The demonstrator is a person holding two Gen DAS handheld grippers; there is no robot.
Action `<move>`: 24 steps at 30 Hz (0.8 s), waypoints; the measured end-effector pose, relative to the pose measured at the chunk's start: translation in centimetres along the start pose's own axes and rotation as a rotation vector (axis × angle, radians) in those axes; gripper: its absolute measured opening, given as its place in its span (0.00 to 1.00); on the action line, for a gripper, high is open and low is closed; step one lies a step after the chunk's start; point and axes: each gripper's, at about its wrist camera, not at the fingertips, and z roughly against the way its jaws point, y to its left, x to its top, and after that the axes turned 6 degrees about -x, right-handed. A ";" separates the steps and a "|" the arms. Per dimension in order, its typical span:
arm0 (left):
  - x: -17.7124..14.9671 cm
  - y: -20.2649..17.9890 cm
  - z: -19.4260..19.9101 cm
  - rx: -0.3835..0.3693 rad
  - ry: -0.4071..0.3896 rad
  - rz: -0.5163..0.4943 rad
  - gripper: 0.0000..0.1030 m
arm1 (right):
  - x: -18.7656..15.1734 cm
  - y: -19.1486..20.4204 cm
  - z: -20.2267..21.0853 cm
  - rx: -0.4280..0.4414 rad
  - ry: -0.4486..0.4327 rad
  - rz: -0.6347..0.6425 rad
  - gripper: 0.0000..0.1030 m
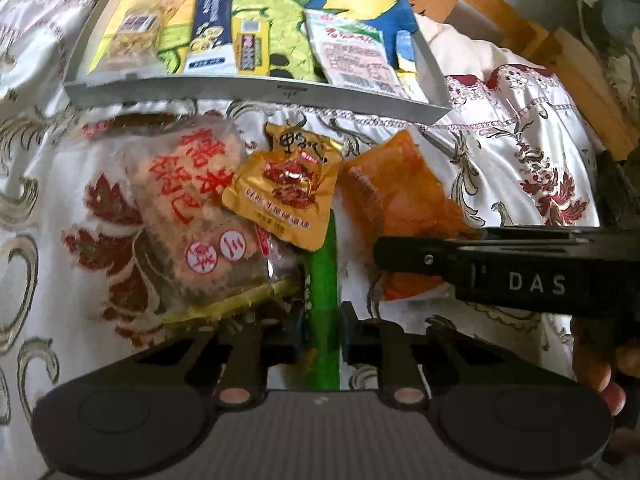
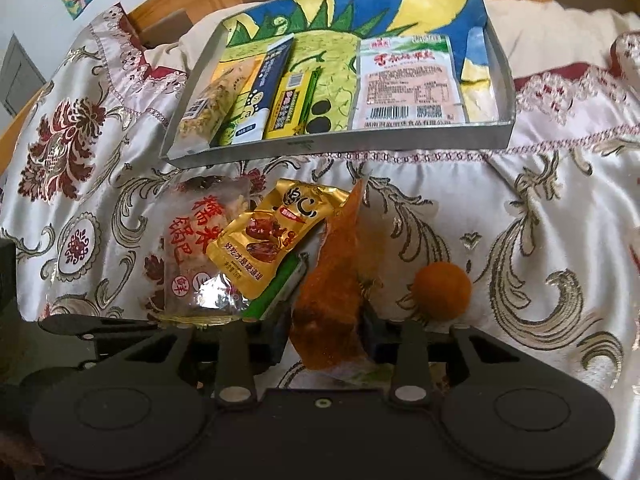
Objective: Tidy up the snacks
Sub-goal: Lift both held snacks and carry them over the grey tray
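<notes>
My left gripper (image 1: 320, 328) is shut on a green snack stick (image 1: 322, 280) that runs under a gold pouch (image 1: 284, 192). My right gripper (image 2: 326, 334) is shut on an orange packet (image 2: 332, 280), tilted on edge; it also shows in the left wrist view (image 1: 400, 200) with the right gripper's finger (image 1: 460, 258) across it. A clear rice-cracker pack with red writing (image 1: 192, 216) lies left of the gold pouch. A grey tray (image 2: 320, 144) behind holds several packets on a dinosaur picture.
A small orange ball (image 2: 442, 288) lies on the embroidered satin cloth (image 2: 540, 220) right of my right gripper. A wooden frame (image 1: 560, 60) runs behind the tray. The tray's front wall (image 1: 280, 92) stands close behind the loose snacks.
</notes>
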 end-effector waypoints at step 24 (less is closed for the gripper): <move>0.6 0.3 4.3 -0.130 0.020 0.142 0.18 | 0.6 0.1 4.4 -0.014 -0.297 0.033 0.35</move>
